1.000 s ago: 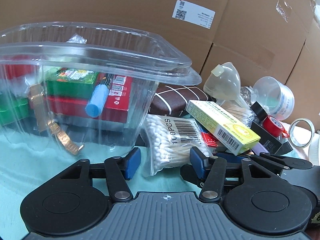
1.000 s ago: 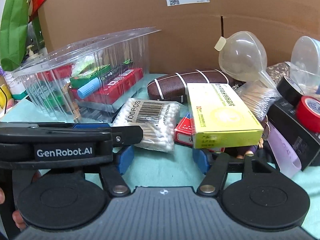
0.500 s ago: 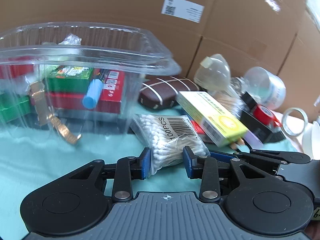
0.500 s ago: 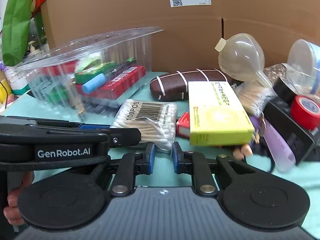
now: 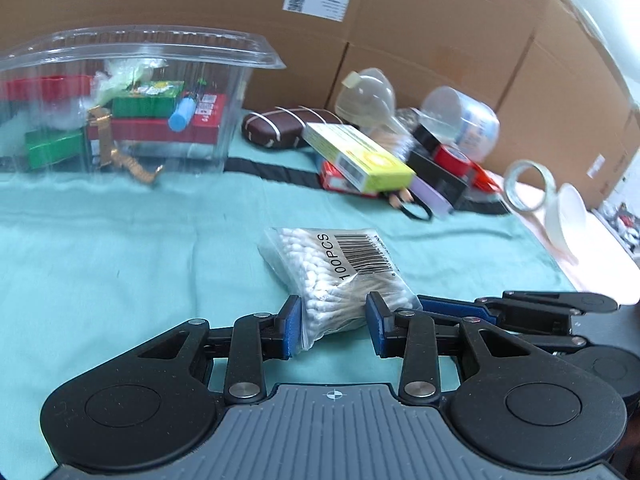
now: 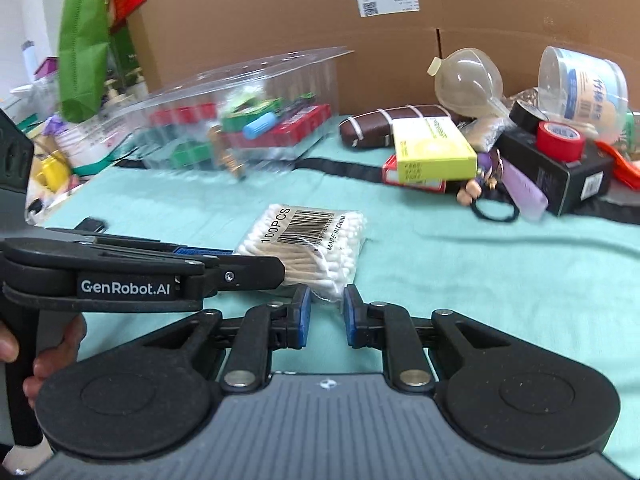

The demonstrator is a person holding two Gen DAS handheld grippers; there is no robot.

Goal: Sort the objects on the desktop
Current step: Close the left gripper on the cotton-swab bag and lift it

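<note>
A: Where's the cotton swab bag (image 5: 340,276)?

B: Flat on the teal worktop (image 5: 120,264), near end between the pads of the left hand-held gripper (image 5: 333,328), which pinch it. Its long axis runs from there toward 11 o'clock.

A: And the right hand-held gripper (image 6: 325,315)?

B: Fingers narrowly parted, holding nothing; the bag's corner sits just ahead at 12 o'clock.

A: The clear bin (image 5: 132,96)?

B: Well apart, at about 10 o'clock from the left one, which is nearer and likely carries.
</note>
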